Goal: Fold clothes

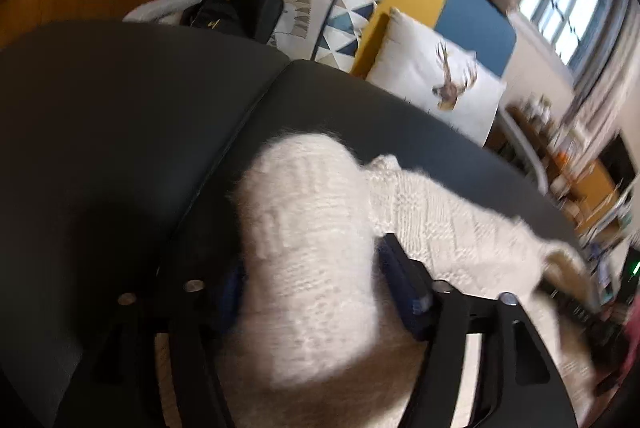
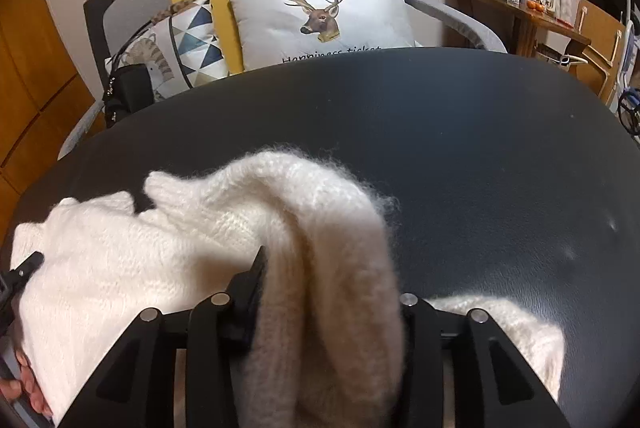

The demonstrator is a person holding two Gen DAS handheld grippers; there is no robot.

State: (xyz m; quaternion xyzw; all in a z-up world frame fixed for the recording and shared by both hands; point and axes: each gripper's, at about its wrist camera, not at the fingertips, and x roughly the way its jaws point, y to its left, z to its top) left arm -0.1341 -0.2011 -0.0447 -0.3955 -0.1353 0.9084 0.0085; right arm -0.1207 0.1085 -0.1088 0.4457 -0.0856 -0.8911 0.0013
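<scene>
1. A fluffy cream-white knitted sweater point(image 2: 224, 228) lies bunched on a dark grey leather-look tabletop point(image 2: 460, 147), held up at two spots.
2. The left gripper point(image 1: 312, 280) has its blue-padded fingers point(image 1: 404, 280) closed on a thick roll of the knit, which fills the gap and bulges towards twelve o'clock.
3. The right gripper point(image 2: 332, 292) pinches another fold between its black fingers point(image 2: 256, 276); loose cloth trails off towards nine o'clock and four o'clock.
4. Risk, as I judge it: the bulky, slippery wool could slide out of either grip if the two pull apart, because each holds a fat wad, not a clean edge.
5. The left view is blurred, suggesting quick movement; haste could drag the sweater crooked and spoil the fold.
6. Behind, at twelve o'clock, a white deer-print cushion point(image 2: 320, 11) sits well apart, no hazard.
</scene>
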